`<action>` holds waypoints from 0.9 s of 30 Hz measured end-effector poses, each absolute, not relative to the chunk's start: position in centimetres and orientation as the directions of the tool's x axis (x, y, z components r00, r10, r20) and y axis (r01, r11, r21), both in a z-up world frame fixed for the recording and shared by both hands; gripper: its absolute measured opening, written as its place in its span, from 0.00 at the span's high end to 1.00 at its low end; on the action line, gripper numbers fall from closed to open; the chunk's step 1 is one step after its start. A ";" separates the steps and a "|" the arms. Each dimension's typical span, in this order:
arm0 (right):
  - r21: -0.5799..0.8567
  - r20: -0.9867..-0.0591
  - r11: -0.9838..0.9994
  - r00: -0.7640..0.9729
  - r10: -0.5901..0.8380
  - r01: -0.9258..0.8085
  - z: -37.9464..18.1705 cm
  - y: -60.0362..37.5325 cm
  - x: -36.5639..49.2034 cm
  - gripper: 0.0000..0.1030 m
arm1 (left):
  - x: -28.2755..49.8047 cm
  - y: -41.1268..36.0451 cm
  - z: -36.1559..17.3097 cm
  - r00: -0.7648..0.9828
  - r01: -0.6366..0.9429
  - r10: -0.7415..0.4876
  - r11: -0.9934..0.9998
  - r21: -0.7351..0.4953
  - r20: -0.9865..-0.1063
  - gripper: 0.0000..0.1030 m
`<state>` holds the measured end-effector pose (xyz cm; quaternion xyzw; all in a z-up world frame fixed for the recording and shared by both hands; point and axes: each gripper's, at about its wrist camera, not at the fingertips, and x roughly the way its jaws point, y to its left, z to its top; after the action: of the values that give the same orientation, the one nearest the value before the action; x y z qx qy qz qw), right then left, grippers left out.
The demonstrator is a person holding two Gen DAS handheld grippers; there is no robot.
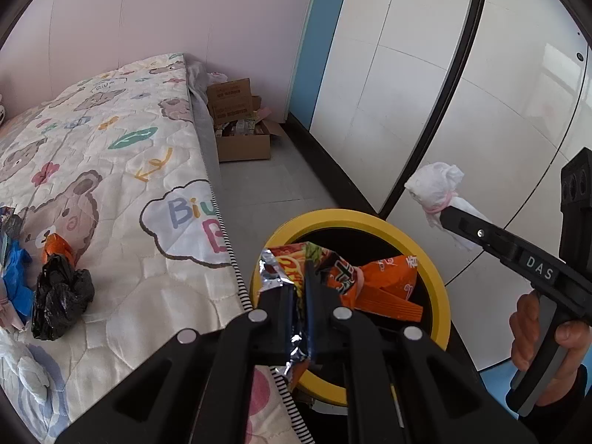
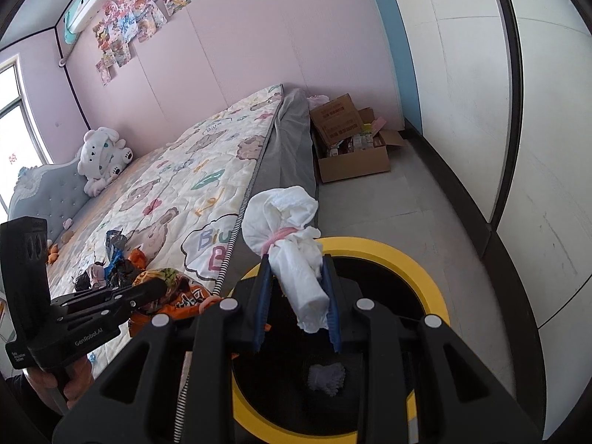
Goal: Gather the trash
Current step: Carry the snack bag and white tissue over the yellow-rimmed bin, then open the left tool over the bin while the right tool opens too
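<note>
- left tongs (image 1: 299,296) clamp an orange snack wrapper (image 1: 344,277) above the yellow-rimmed bin (image 1: 440,259).
- right tongs (image 2: 296,296) pinch a tied white tissue bundle (image 2: 292,236) over the bin too.
- neither piece is dropped yet.
- left to collect: black bag (image 1: 59,296), blue scraps on the bed (image 1: 122,162) beside the bin.

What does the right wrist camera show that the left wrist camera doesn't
Only the right wrist view shows the white plush toy at the headboard, the pictures on the wall, and a crumpled white piece inside the bin. Only the left wrist view shows the black bag clearly. Both show the yellow-rimmed bin, the snack wrapper in the left gripper, the white wad in the right gripper, and the cardboard box.
</note>
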<state>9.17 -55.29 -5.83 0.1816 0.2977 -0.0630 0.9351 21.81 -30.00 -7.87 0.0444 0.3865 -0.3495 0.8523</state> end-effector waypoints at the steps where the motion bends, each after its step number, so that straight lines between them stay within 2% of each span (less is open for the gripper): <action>1: 0.306 -0.582 0.924 0.813 -0.009 0.229 -6.0 -55.4 9.2 0.75 | 21.8 -30.3 -8.1 0.451 0.633 -0.562 0.749 -0.195 -0.693 0.95; 12: 0.350 -0.588 0.900 0.809 -0.005 0.260 -7.2 -57.3 9.6 0.73 | 21.7 -32.3 -9.9 0.411 0.647 -0.557 0.736 -0.200 -0.721 0.95; 14: 0.352 -0.587 0.897 0.810 -0.012 0.268 -7.2 -57.4 9.6 0.72 | 21.5 -32.3 -10.0 0.408 0.650 -0.559 0.733 -0.200 -0.722 0.92; 22: 0.362 -0.580 0.881 0.813 -0.043 0.305 -7.1 -58.2 8.9 0.56 | 21.3 -31.9 -9.7 0.416 0.642 -0.564 0.738 -0.209 -0.713 0.59; 23: 0.364 -0.577 0.879 0.815 -0.046 0.308 -6.9 -58.3 8.8 0.55 | 21.4 -31.8 -9.6 0.415 0.638 -0.566 0.739 -0.216 -0.712 0.56; 26: 0.357 -0.567 0.877 0.821 -0.069 0.321 -6.5 -58.4 8.2 0.54 | 21.4 -31.1 -9.2 0.432 0.618 -0.567 0.752 -0.227 -0.702 0.37; 27: 0.353 -0.564 0.879 0.823 -0.075 0.322 -6.4 -58.3 8.0 0.53 | 21.5 -30.8 -9.0 0.443 0.612 -0.564 0.758 -0.225 -0.697 0.35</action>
<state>8.03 -58.28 -6.42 0.2219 0.2780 -0.1070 0.9285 21.46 -30.77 -8.98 0.0299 0.3982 -0.3464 0.8489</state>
